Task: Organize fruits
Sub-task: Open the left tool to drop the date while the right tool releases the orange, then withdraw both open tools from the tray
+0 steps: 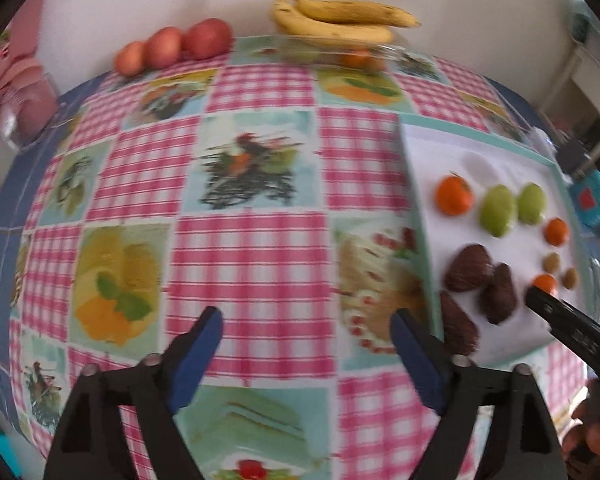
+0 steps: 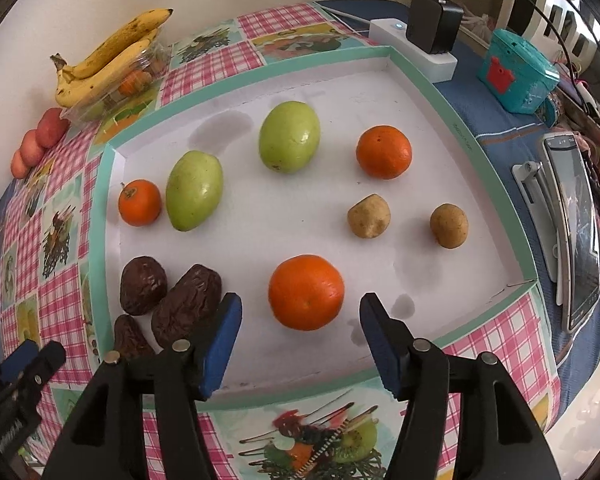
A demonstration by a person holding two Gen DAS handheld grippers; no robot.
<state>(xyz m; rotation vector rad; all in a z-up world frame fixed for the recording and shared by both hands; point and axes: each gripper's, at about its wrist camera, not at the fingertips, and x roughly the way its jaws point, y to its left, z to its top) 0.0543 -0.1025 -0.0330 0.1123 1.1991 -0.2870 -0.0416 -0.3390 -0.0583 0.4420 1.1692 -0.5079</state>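
A white tray with a mint rim (image 2: 440, 84) lies on the checked tablecloth. On it are three oranges, the nearest one (image 2: 306, 292) just ahead of my right gripper (image 2: 300, 312), which is open and empty with the orange between its fingertips' line. Two green fruits (image 2: 288, 136) (image 2: 194, 196), two small brown fruits (image 2: 369, 216) (image 2: 449, 226) and three dark dates (image 2: 186, 304) also lie on it. My left gripper (image 1: 306, 326) is open and empty over the cloth, left of the tray (image 1: 428, 152).
Bananas (image 1: 336, 20) rest on a clear box at the table's back, with three red apples (image 1: 172, 46) to their left. In the right wrist view a power strip with chargers (image 2: 428, 40), a teal box (image 2: 518, 72) and a phone on a stand (image 2: 580, 232) sit right of the tray.
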